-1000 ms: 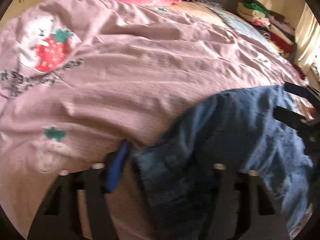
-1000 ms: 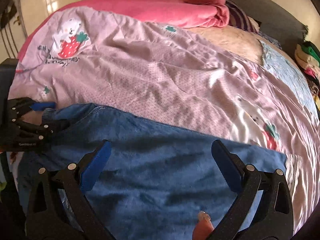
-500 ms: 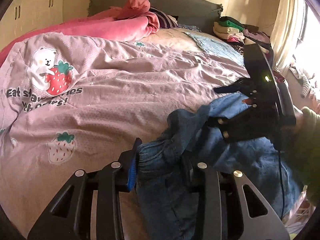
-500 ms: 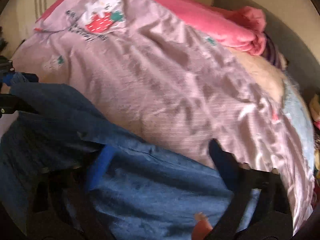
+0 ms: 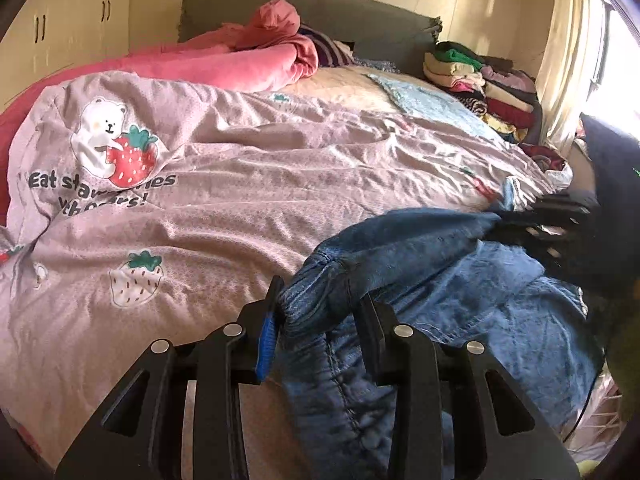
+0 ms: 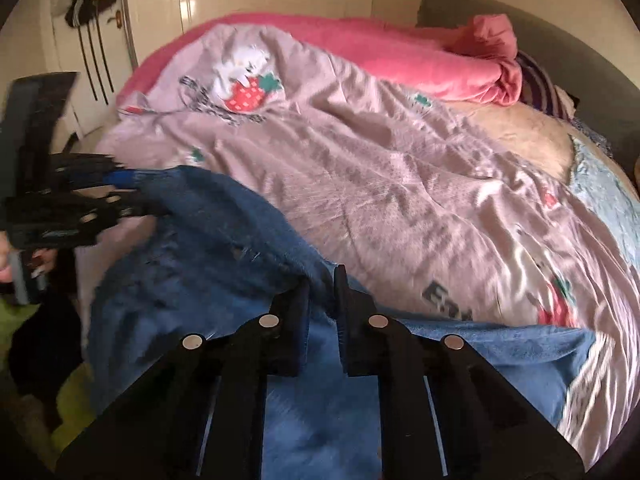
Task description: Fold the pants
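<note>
Gripping one pants (image 5: pixel 460 280): two tongs (image 5: pixel 320 312).

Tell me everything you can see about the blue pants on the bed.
The pants are blue denim, soft and creased, with stitched seams and a gathered band at one end. They lie bunched at the near edge of the bed, on the pink strawberry-print quilt. The left gripper is shut on the gathered band and holds it raised; the right gripper is shut on a fold of the upper edge. The far end of the cloth lies flat on the quilt.
</note>
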The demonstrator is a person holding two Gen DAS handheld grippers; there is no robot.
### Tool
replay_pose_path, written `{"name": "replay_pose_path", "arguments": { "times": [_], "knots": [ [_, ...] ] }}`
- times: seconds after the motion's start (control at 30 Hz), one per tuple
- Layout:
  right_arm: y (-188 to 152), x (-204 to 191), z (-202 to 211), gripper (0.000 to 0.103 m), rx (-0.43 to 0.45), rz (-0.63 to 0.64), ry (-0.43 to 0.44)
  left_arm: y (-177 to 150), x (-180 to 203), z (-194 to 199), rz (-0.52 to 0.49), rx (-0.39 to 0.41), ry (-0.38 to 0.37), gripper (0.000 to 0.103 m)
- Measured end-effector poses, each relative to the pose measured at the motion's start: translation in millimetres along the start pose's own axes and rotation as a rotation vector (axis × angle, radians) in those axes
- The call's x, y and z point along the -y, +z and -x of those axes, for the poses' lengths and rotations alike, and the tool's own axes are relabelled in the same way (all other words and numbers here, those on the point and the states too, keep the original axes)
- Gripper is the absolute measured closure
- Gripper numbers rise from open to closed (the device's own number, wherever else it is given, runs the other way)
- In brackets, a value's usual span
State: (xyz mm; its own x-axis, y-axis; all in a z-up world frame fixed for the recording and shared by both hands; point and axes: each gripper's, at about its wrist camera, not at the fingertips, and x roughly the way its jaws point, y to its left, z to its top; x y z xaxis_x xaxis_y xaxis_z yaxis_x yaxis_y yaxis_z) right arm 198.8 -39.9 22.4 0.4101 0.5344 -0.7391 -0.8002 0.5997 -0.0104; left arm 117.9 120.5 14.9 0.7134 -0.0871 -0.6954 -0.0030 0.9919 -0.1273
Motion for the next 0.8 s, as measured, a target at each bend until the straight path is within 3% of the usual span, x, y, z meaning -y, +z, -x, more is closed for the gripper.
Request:
{"name": "replay_pose_path", "arguments": {
  "times": [0.17, 0.43, 0.8],
  "knots": [
    [-29, -28, 34, 0.098, 0.012, -0.033, 0.019, -15, 10, 23, -0.010, 0.028, -0.030, 0.070],
    [-75, -77, 59, 0.098, -0.039, -0.055, 0.058, -51, 23, 56, -0.059, 0.033, -0.056, 0.070],
    [-110, -124, 63, 0.098, -0.115, -0.043, 0.070, -102, 19, 68, -0.079, -0.036, -0.064, 0.070]
  ]
}}
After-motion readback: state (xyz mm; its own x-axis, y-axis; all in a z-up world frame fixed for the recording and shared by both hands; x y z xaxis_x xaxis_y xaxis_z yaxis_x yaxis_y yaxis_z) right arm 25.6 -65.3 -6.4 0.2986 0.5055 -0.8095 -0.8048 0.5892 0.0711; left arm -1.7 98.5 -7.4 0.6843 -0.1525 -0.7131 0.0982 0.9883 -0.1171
